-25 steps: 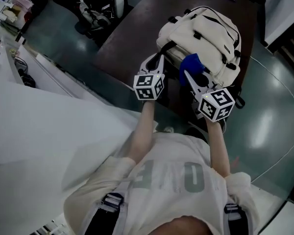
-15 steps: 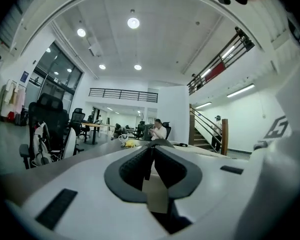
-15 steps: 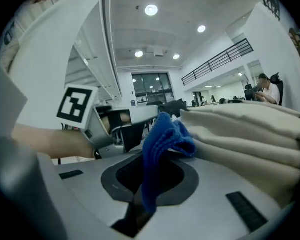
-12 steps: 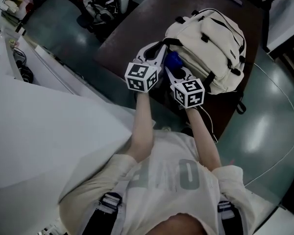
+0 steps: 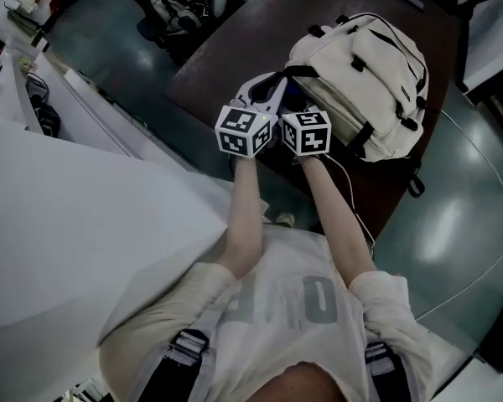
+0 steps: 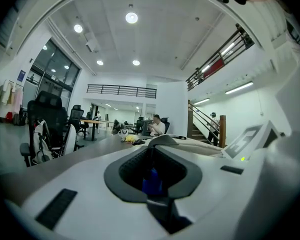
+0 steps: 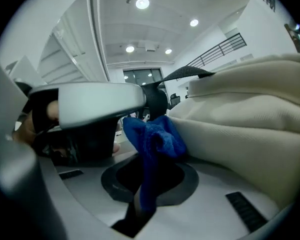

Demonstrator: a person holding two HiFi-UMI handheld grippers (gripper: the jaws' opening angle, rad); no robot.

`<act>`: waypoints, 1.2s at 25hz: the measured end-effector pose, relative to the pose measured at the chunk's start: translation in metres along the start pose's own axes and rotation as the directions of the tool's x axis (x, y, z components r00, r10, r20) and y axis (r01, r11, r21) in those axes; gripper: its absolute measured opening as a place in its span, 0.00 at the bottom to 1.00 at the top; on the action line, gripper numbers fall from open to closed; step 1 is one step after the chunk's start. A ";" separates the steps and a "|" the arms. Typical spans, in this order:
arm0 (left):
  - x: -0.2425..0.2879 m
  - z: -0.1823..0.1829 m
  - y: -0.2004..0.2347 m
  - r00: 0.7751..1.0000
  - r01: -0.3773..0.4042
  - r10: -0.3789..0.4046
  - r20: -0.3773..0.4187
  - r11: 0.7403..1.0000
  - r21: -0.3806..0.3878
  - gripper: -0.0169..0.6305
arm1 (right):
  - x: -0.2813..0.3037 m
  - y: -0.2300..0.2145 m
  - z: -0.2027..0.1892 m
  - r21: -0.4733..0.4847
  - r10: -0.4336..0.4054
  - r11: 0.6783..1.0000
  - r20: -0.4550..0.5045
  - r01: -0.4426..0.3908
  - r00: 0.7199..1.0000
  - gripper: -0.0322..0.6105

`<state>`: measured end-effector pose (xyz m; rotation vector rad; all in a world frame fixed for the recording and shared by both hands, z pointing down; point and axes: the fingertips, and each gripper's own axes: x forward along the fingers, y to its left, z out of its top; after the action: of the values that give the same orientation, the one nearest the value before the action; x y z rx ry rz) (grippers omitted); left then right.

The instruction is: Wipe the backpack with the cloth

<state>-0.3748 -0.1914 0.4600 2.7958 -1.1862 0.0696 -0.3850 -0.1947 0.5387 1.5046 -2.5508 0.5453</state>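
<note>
1. Head view: the fingers (image 5: 253, 90) of the left gripper (image 5: 267, 89) sit at the dark carry strap (image 5: 293, 71) on the near end of the backpack (image 5: 360, 74). The backpack lies on the tabletop (image 5: 226, 57) and stretches away beyond them. The right gripper (image 5: 295, 103) is just beside them, its tips hidden under its marker cube.
2. Left gripper view: its fingers are drawn together, apparently on that strap. A blue scrap shows in the gap behind the tips. This hold should be firm so the bag cannot slide.
3. Right gripper view: these fingers are clamped on the blue cloth (image 7: 152, 139), whose bunched end touches the cream fabric just beyond them. Press the wad flat and sweep away from the left fingers in overlapping strokes.
</note>
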 end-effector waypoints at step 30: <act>-0.039 -0.040 -0.070 0.964 -0.255 0.267 0.019 0.939 -0.232 0.09 | -0.197 -0.094 -0.056 0.047 -0.215 0.975 -0.071 0.219 0.974 0.11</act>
<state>-0.3518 -0.1105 0.4911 2.4437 -1.4692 -0.1103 -0.2095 -0.0537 0.5556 1.7256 -2.3016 0.6260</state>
